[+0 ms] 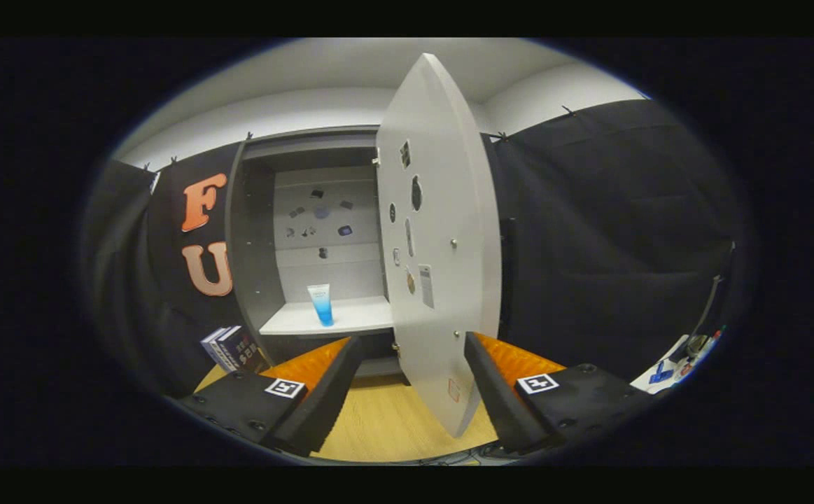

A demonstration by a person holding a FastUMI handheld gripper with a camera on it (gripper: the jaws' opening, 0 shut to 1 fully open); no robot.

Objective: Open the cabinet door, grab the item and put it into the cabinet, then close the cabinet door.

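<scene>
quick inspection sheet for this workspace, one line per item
surface: wooden table bare between the fingers
job's things: cabinet open; door swung out, its lower edge between the fingers; tube upright on the shelf
clutter: books left of the cabinet; small items at far right
grippers: gripper open, holding nothing
cables: thin cable at far right
surroundings: black cloth wall, white wall above
</scene>
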